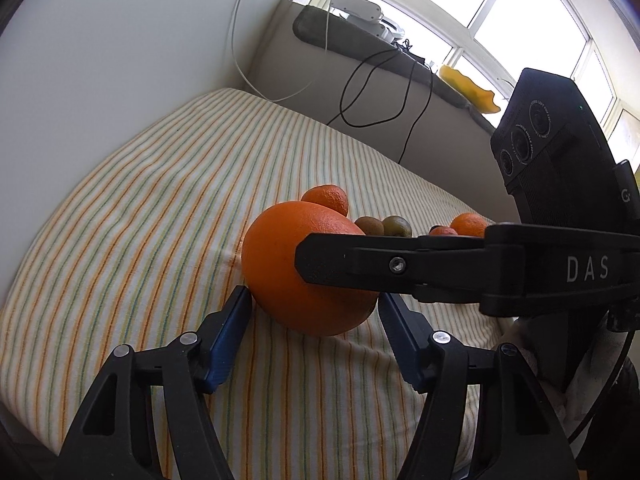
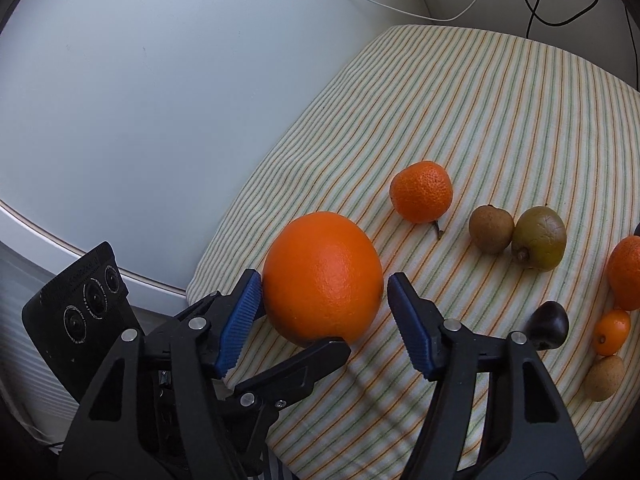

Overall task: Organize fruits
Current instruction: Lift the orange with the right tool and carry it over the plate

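Observation:
A large orange point(image 1: 292, 268) point(image 2: 322, 276) sits on the striped cloth point(image 1: 140, 220) point(image 2: 480, 120). My left gripper point(image 1: 314, 304) is open, its blue pads just touching or nearly touching the orange's sides. My right gripper point(image 2: 324, 284) is open around the same orange; one of its black fingers point(image 1: 360, 264) crosses in front of the orange in the left wrist view. Behind lie a tangerine point(image 2: 421, 191) point(image 1: 326, 198), a brown kiwi-like fruit point(image 2: 491, 229), a green-brown fruit point(image 2: 539, 237), another tangerine point(image 2: 626, 278), a dark fruit point(image 2: 549, 325), a kumquat point(image 2: 611, 331) and a tan fruit point(image 2: 605, 378).
A white wall point(image 1: 100, 60) borders the cloth on the left. Black and white cables point(image 1: 360, 92) hang behind. A dark ledge point(image 1: 360, 44) under the window holds a white device and a yellow object point(image 1: 472, 88). The left gripper's camera body point(image 2: 76, 312) shows low left.

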`<action>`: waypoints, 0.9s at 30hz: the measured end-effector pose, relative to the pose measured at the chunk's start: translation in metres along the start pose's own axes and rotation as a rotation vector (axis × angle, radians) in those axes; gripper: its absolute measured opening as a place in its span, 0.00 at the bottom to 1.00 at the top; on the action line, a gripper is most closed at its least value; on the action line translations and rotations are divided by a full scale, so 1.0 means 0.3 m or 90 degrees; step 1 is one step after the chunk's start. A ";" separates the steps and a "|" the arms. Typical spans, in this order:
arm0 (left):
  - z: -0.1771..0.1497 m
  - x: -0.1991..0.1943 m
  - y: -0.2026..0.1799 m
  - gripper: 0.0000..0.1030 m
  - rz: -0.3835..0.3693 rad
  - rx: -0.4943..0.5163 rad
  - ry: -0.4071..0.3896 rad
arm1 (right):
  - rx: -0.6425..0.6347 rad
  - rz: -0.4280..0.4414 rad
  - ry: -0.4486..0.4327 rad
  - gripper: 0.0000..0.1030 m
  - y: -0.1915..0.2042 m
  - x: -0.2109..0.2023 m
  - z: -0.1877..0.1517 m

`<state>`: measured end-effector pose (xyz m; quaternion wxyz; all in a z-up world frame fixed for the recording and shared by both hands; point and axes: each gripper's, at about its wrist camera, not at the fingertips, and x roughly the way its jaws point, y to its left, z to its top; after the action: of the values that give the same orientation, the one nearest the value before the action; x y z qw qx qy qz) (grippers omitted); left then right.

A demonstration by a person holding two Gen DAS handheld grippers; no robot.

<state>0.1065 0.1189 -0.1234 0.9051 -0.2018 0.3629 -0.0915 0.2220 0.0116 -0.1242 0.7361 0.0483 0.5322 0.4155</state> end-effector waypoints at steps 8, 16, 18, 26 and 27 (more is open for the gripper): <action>-0.001 0.000 -0.012 0.63 0.005 0.016 -0.004 | -0.006 -0.003 -0.005 0.64 0.015 -0.003 -0.017; 0.001 -0.016 -0.049 0.63 -0.003 0.048 -0.032 | -0.016 -0.014 -0.029 0.63 0.029 -0.093 -0.048; 0.003 -0.021 -0.067 0.63 -0.005 0.057 -0.036 | -0.016 -0.015 -0.038 0.63 0.028 -0.120 -0.050; 0.007 -0.026 -0.169 0.63 -0.025 0.093 -0.040 | -0.009 -0.029 -0.072 0.63 0.016 -0.242 -0.086; 0.007 -0.025 -0.185 0.63 -0.029 0.098 -0.039 | -0.006 -0.031 -0.077 0.63 0.011 -0.258 -0.092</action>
<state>0.1014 0.0717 -0.0934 0.9263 -0.1422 0.3223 -0.1335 0.1905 -0.0478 -0.0770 0.7771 0.0567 0.4856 0.3964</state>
